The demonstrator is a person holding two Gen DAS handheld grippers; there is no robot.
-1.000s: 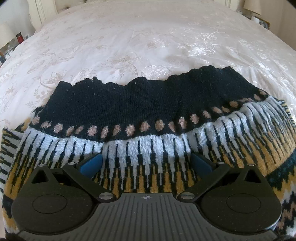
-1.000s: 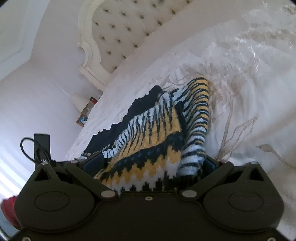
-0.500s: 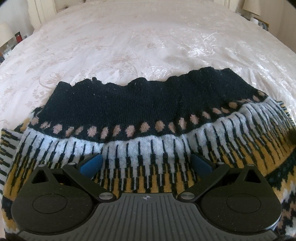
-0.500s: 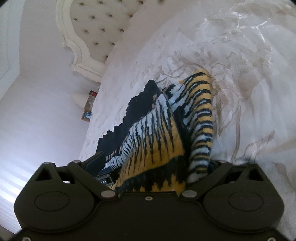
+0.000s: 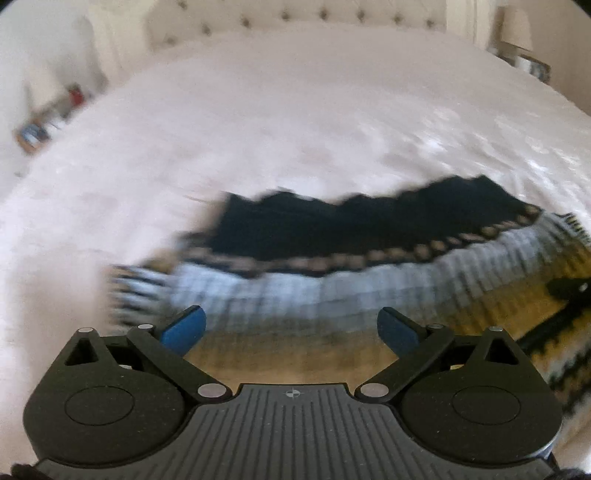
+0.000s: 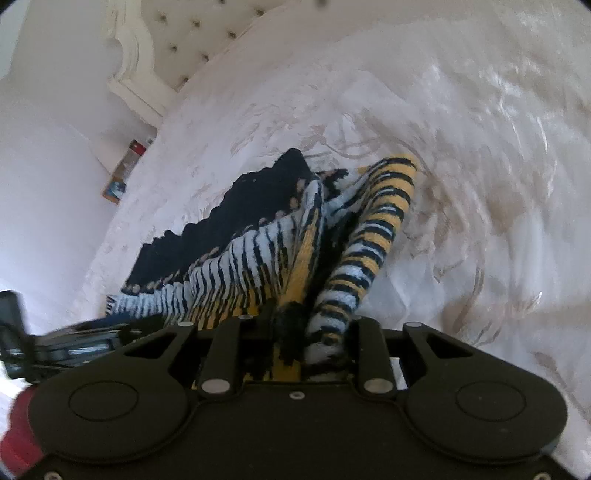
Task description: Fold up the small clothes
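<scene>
A patterned knit sweater (image 5: 332, 280) with a black hem band, white, yellow and black stripes lies on the bed; the left wrist view is blurred by motion. My left gripper (image 5: 291, 325) is open, its blue pads (image 5: 184, 326) apart just above the sweater, holding nothing. In the right wrist view the sweater (image 6: 258, 251) rises in a bunched fold with its striped sleeve (image 6: 373, 236). My right gripper (image 6: 308, 332) is shut on the sweater, with fabric pinched between the closed jaws.
A white embroidered bedspread (image 5: 295, 129) covers the bed. A tufted cream headboard (image 6: 177, 33) stands at the far end. A bedside shelf with small items (image 5: 48, 118) is at the left, and a lamp (image 5: 517, 29) at the right. The left gripper's body (image 6: 55, 343) shows at the right wrist view's left edge.
My right gripper has closed on the sweater's bunched edge. My left gripper has pulled back and tilted up quickly, staying open, so more of the bed and headboard shows.
</scene>
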